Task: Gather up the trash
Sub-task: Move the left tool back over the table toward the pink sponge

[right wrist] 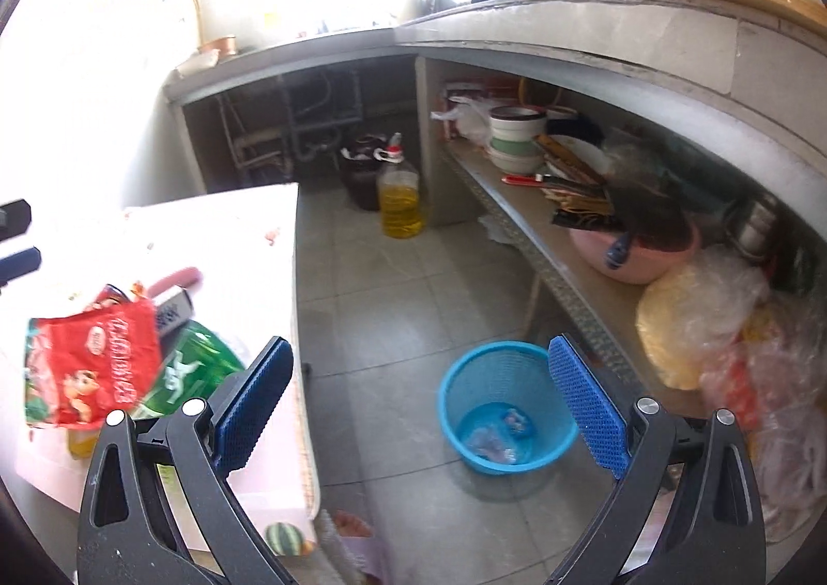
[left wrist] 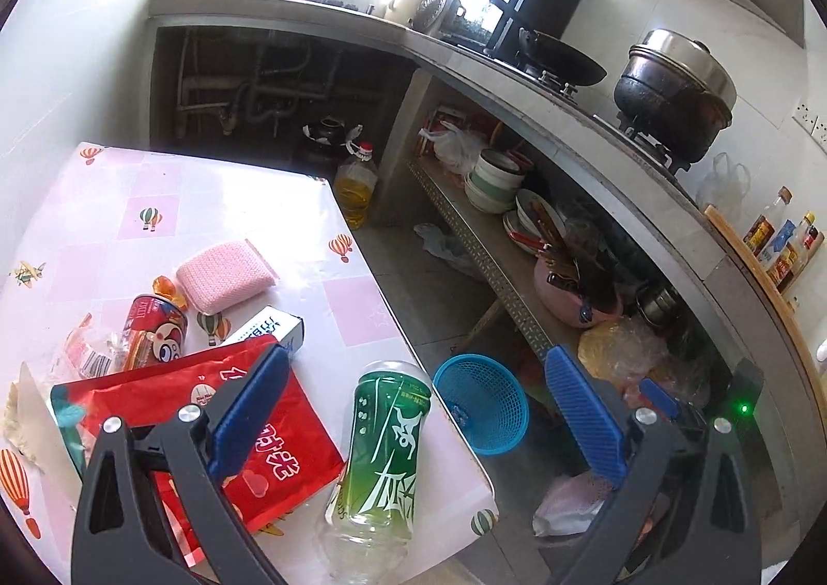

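Observation:
A table (left wrist: 155,192) with a pink cloth carries trash: a green-labelled plastic bottle (left wrist: 387,440) lying at its near right edge, a red snack bag (left wrist: 217,409), a red can (left wrist: 155,332), crumpled wrappers (left wrist: 88,352) and a small white box (left wrist: 274,326). My left gripper (left wrist: 418,414) is open above the bottle. A blue basket (right wrist: 509,404) stands on the floor holding a few scraps. My right gripper (right wrist: 421,409) is open and empty above the floor between table and basket. The basket also shows in the left wrist view (left wrist: 483,401). The red bag (right wrist: 98,363) and bottle (right wrist: 191,373) show at left.
A pink sponge (left wrist: 225,275) lies on the table. An oil jug (right wrist: 399,197) stands on the tiled floor. A low shelf (right wrist: 542,244) on the right holds bowls, a pink basin and plastic bags. The counter (left wrist: 517,99) above carries a wok and pots.

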### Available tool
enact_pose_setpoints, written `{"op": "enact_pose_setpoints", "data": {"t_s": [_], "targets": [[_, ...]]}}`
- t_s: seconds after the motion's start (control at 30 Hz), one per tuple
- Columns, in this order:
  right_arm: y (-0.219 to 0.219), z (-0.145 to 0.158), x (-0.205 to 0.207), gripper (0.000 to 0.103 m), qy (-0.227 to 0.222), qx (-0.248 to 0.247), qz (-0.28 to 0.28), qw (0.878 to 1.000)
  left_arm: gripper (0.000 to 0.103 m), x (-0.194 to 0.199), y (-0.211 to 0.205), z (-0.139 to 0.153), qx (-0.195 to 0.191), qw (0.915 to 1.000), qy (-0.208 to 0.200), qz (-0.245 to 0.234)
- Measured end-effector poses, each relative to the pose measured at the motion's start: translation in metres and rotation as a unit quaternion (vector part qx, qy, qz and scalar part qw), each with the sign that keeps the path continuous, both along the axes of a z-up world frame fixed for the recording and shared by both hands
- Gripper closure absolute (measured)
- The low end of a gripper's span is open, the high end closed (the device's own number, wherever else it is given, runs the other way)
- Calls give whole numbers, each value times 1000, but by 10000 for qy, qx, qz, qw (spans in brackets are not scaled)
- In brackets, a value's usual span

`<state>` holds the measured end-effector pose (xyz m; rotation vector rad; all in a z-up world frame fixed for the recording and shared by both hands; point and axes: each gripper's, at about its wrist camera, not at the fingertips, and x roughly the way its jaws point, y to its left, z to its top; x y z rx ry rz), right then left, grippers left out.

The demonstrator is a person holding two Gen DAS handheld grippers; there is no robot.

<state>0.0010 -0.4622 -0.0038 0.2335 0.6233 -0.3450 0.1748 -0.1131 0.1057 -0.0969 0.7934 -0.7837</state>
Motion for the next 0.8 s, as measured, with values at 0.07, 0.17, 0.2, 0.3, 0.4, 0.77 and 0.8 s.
{"op": "enact_pose_setpoints", "data": {"t_s": [0.07, 0.17, 0.2, 0.3, 0.4, 0.77, 0.8], "targets": [[6, 2, 3, 8, -32, 5, 47, 10000, 6, 0, 6, 1, -44, 10000, -70, 12], [14, 3, 7, 8, -101, 93, 167, 9998, 6, 0, 14, 2, -75, 9999, -148, 35], [16, 4, 9, 8, -122, 116, 205, 9996, 6, 1, 17, 2, -99, 9998, -161, 35], [24, 5, 13, 8, -154, 197, 326, 9992, 6, 4, 24, 2, -117, 9998, -178, 16], [31, 7, 18, 8, -153, 307, 536, 9980, 6, 7, 30, 3, -129, 9998, -182, 13], [33, 0, 42, 8, 9, 1378, 1176, 9835, 6, 0, 93, 1, -217, 9967, -418, 669], [36, -2, 47, 8, 52, 1537, 1286, 9797, 6, -1, 100, -2, -201, 9962, -409, 741]]}}
